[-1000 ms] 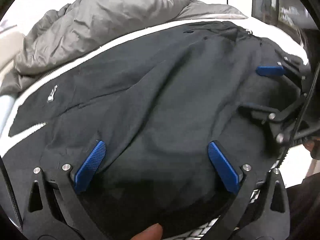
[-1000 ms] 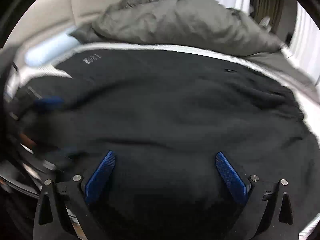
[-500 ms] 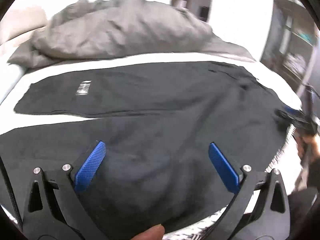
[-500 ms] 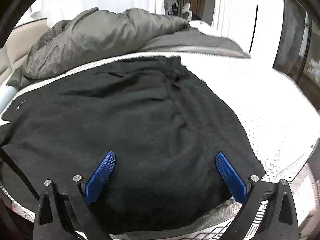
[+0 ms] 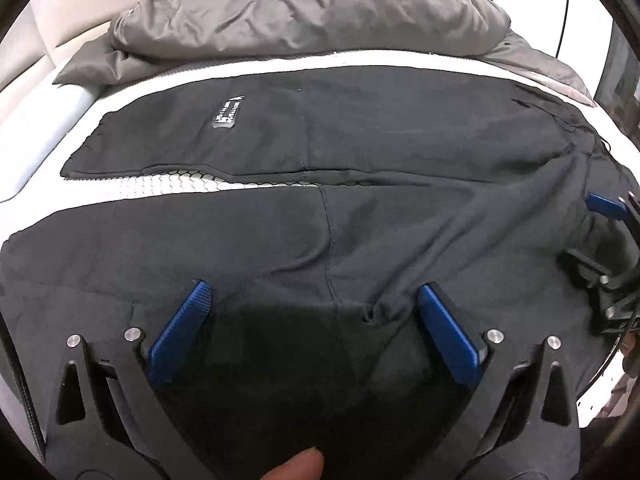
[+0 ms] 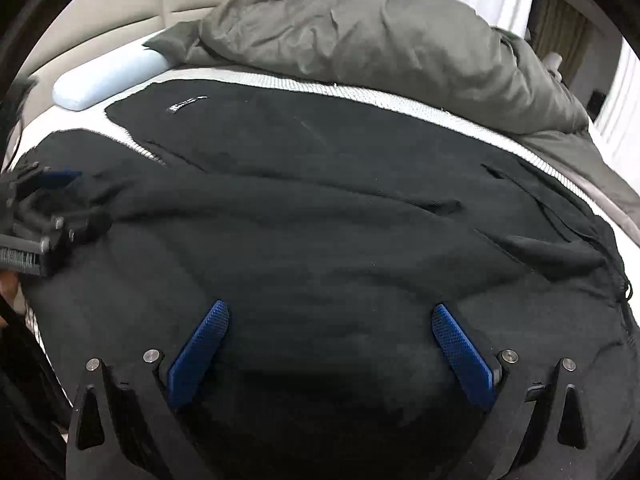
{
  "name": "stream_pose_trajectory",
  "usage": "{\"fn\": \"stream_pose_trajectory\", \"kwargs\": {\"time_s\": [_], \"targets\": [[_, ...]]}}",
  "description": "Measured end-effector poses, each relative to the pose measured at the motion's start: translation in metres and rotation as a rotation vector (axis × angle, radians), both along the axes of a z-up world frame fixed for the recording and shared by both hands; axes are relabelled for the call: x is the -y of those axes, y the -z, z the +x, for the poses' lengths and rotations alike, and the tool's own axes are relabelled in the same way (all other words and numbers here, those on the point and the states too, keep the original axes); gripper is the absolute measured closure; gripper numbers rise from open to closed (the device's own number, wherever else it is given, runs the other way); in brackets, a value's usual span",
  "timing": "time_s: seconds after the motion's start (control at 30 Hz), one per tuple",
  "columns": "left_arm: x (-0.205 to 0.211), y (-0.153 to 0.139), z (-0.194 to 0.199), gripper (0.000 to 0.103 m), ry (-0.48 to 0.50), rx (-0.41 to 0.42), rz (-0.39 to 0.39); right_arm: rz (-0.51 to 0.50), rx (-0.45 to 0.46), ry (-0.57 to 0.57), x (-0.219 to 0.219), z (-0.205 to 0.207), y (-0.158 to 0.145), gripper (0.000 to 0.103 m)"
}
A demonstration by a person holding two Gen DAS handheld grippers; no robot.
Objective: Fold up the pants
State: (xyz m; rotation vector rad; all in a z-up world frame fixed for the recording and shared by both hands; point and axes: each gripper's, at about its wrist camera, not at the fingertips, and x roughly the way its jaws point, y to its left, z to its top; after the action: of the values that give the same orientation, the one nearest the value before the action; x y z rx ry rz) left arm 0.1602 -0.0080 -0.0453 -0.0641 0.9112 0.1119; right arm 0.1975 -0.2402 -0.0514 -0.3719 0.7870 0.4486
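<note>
Black pants (image 5: 360, 152) (image 6: 320, 200) lie spread across a white mattress (image 5: 200, 184), their two legs running to the left with a strip of mattress between them. A small white label (image 5: 228, 114) shows on the far leg. My left gripper (image 5: 312, 296) hovers open over the near leg, nothing between its blue pads. My right gripper (image 6: 332, 316) is open above the seat and waist area. Each gripper shows in the other's view: the right one (image 5: 608, 240) at the right edge, the left one (image 6: 36, 216) at the left edge.
A crumpled grey duvet (image 5: 312, 8) (image 6: 380, 48) is heaped along the far side of the bed. A pale blue bolster pillow (image 6: 108, 76) lies at the far left by a beige headboard (image 6: 120, 0). A fingertip (image 5: 296, 464) shows at the bottom of the left wrist view.
Both grippers have pulled back from the cloth and swung their views. The pants now lie flatter, with the leg gap and label showing. Both stayed open.
</note>
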Motion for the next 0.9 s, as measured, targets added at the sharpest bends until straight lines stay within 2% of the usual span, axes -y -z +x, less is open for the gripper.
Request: {"fn": "stream_pose_trajectory", "kwargs": {"time_s": [0.17,0.27,0.33,0.4,0.5,0.6,0.7,0.77,0.87,0.9], "targets": [[-0.001,0.001,0.004,0.0,-0.007,-0.006,-0.011,0.003,0.016,0.142,0.085,0.004,-0.007,0.001],[-0.004,0.004,0.008,0.0,-0.016,-0.006,-0.011,0.006,0.029,0.292,0.151,0.002,-0.008,0.001],[-0.008,0.006,0.012,0.0,-0.024,-0.007,-0.006,-0.037,0.091,0.406,0.192,0.002,-0.012,0.0],[-0.012,0.006,0.015,0.0,-0.056,-0.004,-0.008,-0.045,0.112,0.494,0.219,0.001,-0.014,0.001],[-0.016,0.003,0.012,0.0,-0.111,0.02,0.002,0.02,0.09,0.598,0.24,-0.003,-0.022,0.001],[-0.011,-0.008,0.003,0.001,-0.114,0.09,0.011,0.038,0.115,0.55,0.221,-0.008,-0.035,0.0],[0.006,-0.016,-0.003,0.0,-0.01,0.119,0.002,0.103,0.107,0.403,0.175,-0.02,-0.049,0.0],[0.02,-0.019,-0.008,0.001,0.034,0.131,0.007,0.102,0.077,0.283,0.139,-0.018,-0.052,0.0],[0.042,-0.028,-0.005,0.0,0.139,0.185,-0.04,0.092,0.065,0.147,0.088,-0.018,-0.054,0.0],[0.046,-0.026,0.0,0.0,0.149,0.179,-0.039,0.1,0.055,0.11,0.072,-0.013,-0.051,0.0]]}}
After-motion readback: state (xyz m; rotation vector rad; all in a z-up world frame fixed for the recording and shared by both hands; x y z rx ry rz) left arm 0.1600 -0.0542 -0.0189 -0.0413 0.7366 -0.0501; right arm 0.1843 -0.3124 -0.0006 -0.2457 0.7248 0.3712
